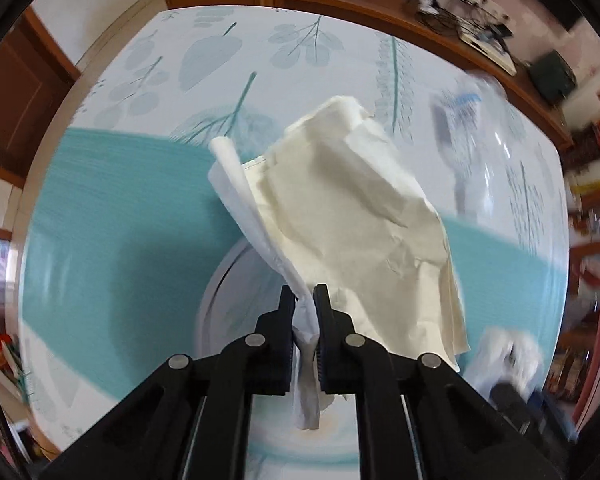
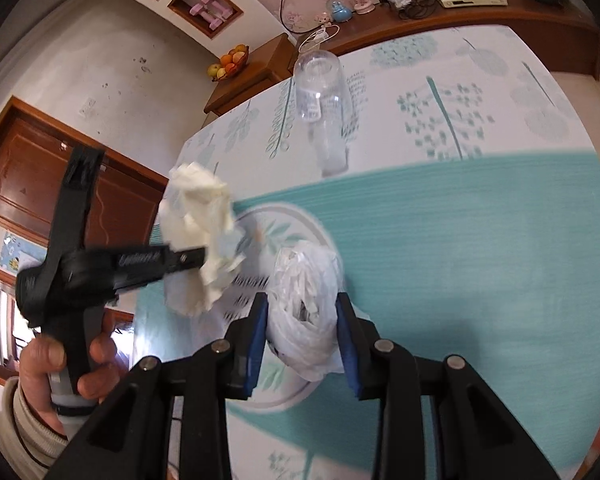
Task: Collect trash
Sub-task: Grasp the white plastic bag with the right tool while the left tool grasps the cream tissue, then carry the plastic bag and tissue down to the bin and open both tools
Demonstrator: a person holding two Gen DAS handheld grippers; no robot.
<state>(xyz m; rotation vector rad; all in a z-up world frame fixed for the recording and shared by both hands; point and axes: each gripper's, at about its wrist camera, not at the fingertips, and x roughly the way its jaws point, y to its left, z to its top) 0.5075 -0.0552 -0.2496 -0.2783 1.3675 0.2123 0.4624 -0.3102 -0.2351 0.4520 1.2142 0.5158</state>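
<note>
The cream tissue [image 1: 352,216] hangs pinched between the fingers of the left gripper [image 1: 304,300], its white edge [image 1: 236,184] trailing down between them; it is lifted above the table [image 1: 100,248]. From the right view the same tissue [image 2: 198,236] bunches at the tip of the left gripper [image 2: 188,258], which lies roughly level, pointing right, its handle gripped by the left hand [image 2: 66,368] with a cream sleeve at the wrist.

The right gripper [image 2: 302,320] clamps a crumpled white plastic bag [image 2: 304,308] between its blue-padded fingers [image 2: 260,336], just above the round medallion [image 2: 284,216] printed on the tablecloth. In the left view this bag [image 1: 504,360] is only a blur at lower right.

A clear plastic bottle [image 2: 322,112] lies on the table beyond both grippers, well apart from them; in the left view it is smeared by motion [image 1: 472,136].

The table's far edge meets a wooden sideboard [image 2: 480,20] cluttered with cables. Its left edge sits near a brown door [image 2: 40,172]. The teal band to the right lies open.
</note>
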